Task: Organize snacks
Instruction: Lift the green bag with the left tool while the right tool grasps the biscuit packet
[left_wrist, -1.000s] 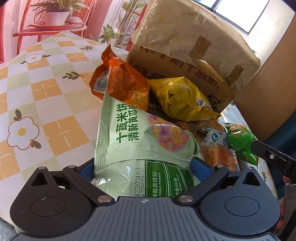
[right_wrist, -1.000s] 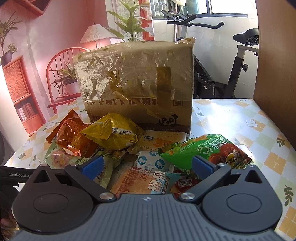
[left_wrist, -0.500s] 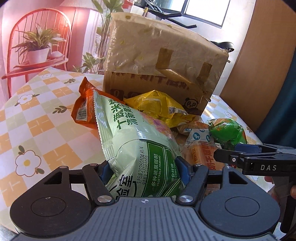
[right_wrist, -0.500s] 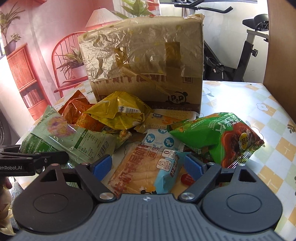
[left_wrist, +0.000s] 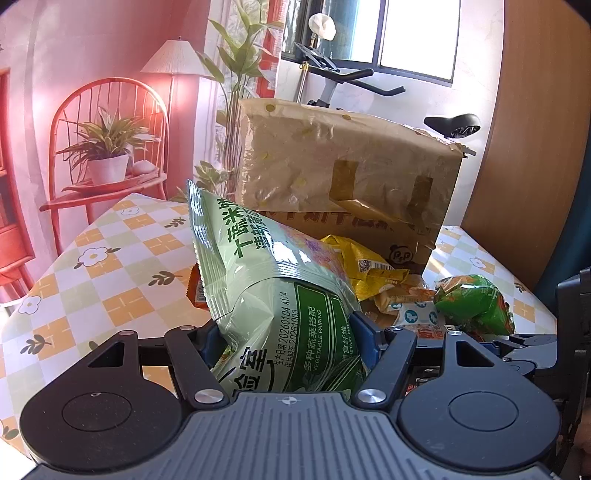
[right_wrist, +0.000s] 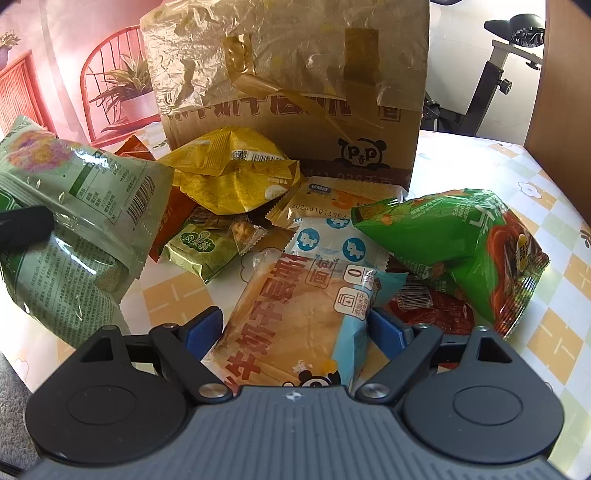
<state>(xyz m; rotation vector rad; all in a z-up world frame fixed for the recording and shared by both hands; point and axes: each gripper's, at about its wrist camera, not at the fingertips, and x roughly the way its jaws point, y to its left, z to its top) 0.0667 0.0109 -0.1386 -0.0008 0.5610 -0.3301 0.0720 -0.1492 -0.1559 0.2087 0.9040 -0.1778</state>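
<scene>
My left gripper (left_wrist: 288, 343) is shut on the pale green rice-cracker bag (left_wrist: 273, 295) and holds it tilted up above the table; the same bag shows at the left of the right wrist view (right_wrist: 74, 206). My right gripper (right_wrist: 295, 328) is open, its blue pads on either side of the orange-and-blue bread pack (right_wrist: 295, 317) that lies on the table. Beyond it lie a bright green chip bag (right_wrist: 454, 243), a yellow bag (right_wrist: 232, 173), a white-blue pack (right_wrist: 332, 240) and a small green pack (right_wrist: 207, 247).
A tall taped cardboard box (right_wrist: 295, 85) stands behind the snack pile on the flowered checked tablecloth (left_wrist: 122, 266). An orange bag (right_wrist: 170, 218) lies partly under the others. A red chair with a potted plant (left_wrist: 107, 158) and an exercise bike (right_wrist: 498, 74) stand beyond the table.
My left gripper closed on the pale green bag and lifted it off the pile, tilting upward. My right gripper moved forward and down until the bread pack lay between its fingers.
</scene>
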